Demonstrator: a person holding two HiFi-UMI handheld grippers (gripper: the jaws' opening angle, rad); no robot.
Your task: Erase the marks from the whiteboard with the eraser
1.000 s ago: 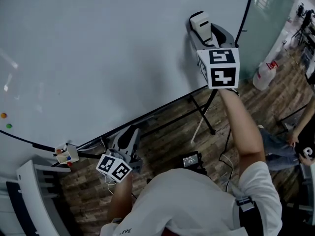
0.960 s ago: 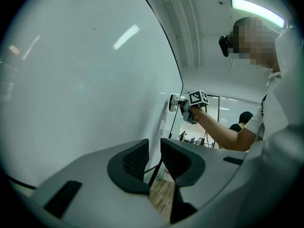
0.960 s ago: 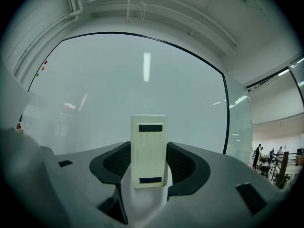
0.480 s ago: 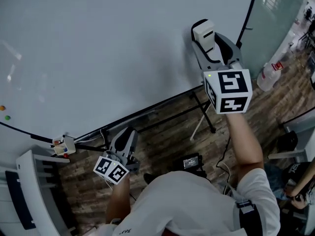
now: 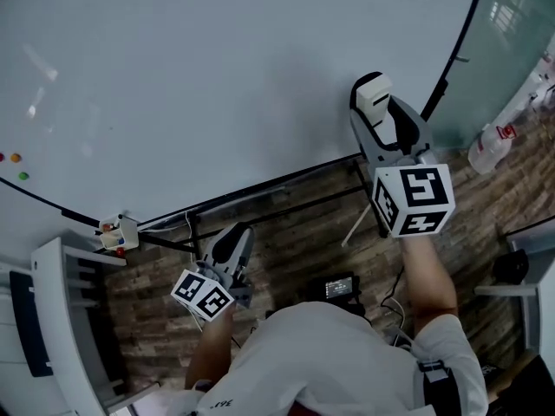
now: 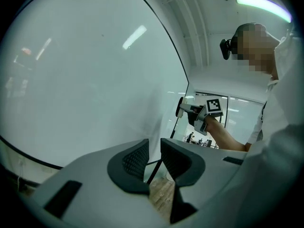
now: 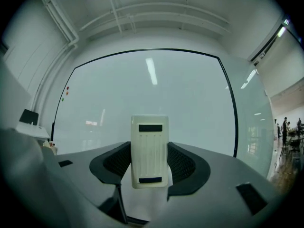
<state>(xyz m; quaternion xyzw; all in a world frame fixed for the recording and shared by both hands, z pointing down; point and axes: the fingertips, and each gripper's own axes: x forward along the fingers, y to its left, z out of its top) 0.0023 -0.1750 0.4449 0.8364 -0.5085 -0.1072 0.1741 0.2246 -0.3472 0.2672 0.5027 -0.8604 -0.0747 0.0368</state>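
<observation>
The whiteboard is running off frame. The raised right gripper is clamping the eraser. The low left gripper is hanging with jaws slightly apart.

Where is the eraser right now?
Head view, right side: the eraser is clamped in the right gripper, in front of the whiteboard near its lower right edge.

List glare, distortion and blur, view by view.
Head view: even light, whiteboard edge bowed, faint glare streaks at its left. Left gripper view: strong fisheye, dark corners, a bright glare streak on the whiteboard. Right gripper view: same fisheye, a glare streak above the sharp eraser.
</observation>
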